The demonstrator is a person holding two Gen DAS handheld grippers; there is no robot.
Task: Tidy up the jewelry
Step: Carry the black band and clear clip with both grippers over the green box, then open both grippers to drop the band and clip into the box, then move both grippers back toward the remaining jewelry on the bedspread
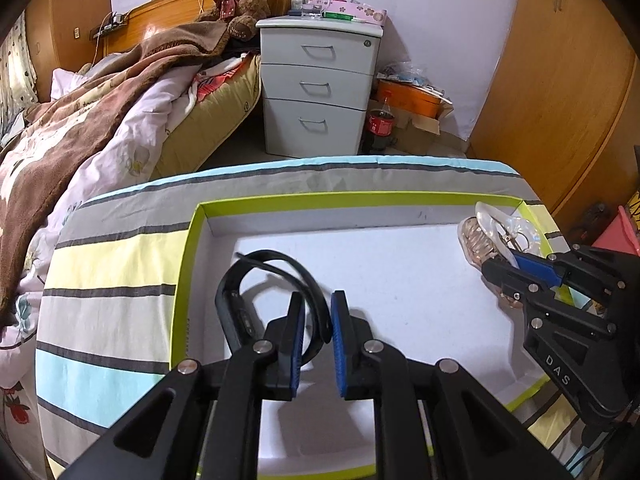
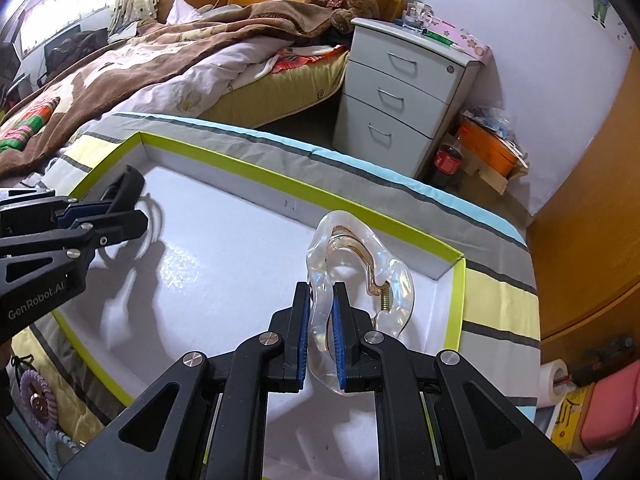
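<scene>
A shallow white tray with a green rim [image 1: 280, 199] [image 2: 256, 174] lies on a striped cloth. In the left wrist view my left gripper [image 1: 316, 312] has its fingers around the strap of a black wristband [image 1: 240, 304], with a small gap still showing; the band rests on the tray floor. In the right wrist view my right gripper [image 2: 321, 300] is shut on a clear plastic hair claw clip [image 2: 360, 272] with a gold spring, held over the tray's right end. The clip [image 1: 500, 236] and the right gripper [image 1: 516, 276] also show in the left view.
Purple spiral hair ties [image 2: 36, 396] lie on the cloth left of the tray. A bed with blankets [image 1: 100, 112], a white drawer unit [image 1: 320, 88], a cola bottle [image 1: 378, 124] and wooden wardrobes [image 1: 568, 92] stand beyond the table.
</scene>
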